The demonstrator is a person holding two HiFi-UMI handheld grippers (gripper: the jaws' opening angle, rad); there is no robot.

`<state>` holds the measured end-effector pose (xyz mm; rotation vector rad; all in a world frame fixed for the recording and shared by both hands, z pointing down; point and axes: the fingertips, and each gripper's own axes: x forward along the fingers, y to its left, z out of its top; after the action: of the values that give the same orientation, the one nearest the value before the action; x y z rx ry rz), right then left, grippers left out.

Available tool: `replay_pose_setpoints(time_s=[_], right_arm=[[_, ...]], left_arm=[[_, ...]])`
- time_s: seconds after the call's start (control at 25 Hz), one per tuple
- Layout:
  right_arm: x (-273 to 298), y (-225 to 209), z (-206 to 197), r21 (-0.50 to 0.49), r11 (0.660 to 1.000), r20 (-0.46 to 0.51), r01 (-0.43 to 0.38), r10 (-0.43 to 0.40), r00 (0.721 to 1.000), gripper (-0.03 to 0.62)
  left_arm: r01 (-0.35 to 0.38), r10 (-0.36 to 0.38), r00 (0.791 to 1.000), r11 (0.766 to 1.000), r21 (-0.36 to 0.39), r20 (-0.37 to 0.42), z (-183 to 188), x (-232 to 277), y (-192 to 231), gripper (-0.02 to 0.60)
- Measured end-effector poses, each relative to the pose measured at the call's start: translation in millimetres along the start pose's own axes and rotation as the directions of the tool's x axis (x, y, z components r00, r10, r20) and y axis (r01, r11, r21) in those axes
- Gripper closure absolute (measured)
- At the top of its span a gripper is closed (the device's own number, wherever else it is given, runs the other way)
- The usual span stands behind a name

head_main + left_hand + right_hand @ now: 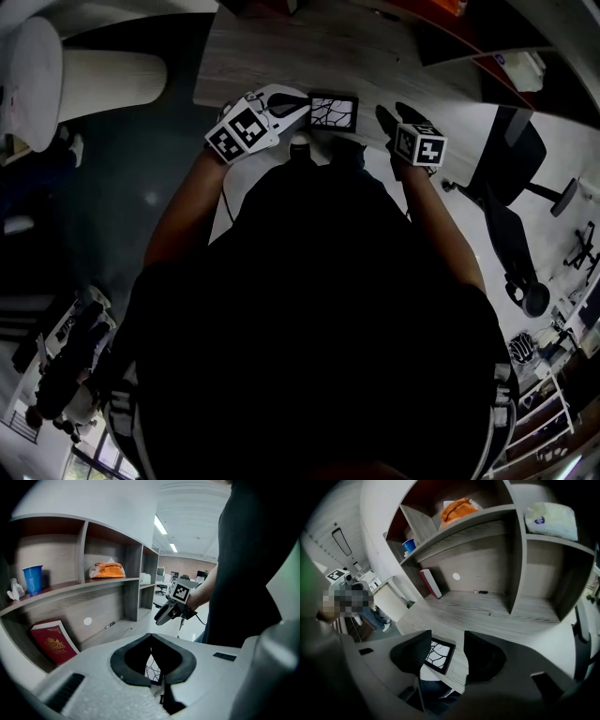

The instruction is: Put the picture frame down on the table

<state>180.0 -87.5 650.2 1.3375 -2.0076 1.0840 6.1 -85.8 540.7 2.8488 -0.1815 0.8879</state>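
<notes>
One picture frame [333, 112]: black border, white picture crossed by black branching lines, lying flat near the edge of the worktop [281, 47].
Left gripper [150, 637]: jaws together at the tips, frame showing through the slit.
Right gripper [447, 637]: half open, gripping nothing, above the frame.

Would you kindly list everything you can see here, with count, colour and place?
table: one, grey wood, ahead
picture frame: one, black-rimmed, held at the near edge
cup: one, blue, upper shelf
bag: one, orange, upper shelf, next compartment
book: one, red, leaning below the shelf
pen: one, dark, table back
packet: one, white, top right compartment
office chair: one, black, floor, right
left gripper: one, white, shut on picture frame
right gripper: one, white, jaws apart, empty
</notes>
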Motion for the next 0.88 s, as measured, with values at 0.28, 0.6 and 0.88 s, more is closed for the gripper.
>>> replay_pose_setpoints(time_s=[0.28,0.6,0.88], right_arm=[[-31,7,28,0.022,0.998,0.052,-0.052,0.050,0.997,0.423],[-73,26,78,0.002,0.995,0.157,-0.100,0.098,0.983,0.533],[-96,47,100,-0.019,0.990,0.208,-0.141,0.142,0.968,0.576]], left_arm=[[-0.005,0.006,0.999,1.000,-0.021,0.050,18,-2,8,0.565],[-0.039,0.041,0.992,0.999,-0.016,0.120,45,-16,19,0.565],[-0.058,0.058,0.989,0.998,-0.004,0.133,56,-21,26,0.563]])
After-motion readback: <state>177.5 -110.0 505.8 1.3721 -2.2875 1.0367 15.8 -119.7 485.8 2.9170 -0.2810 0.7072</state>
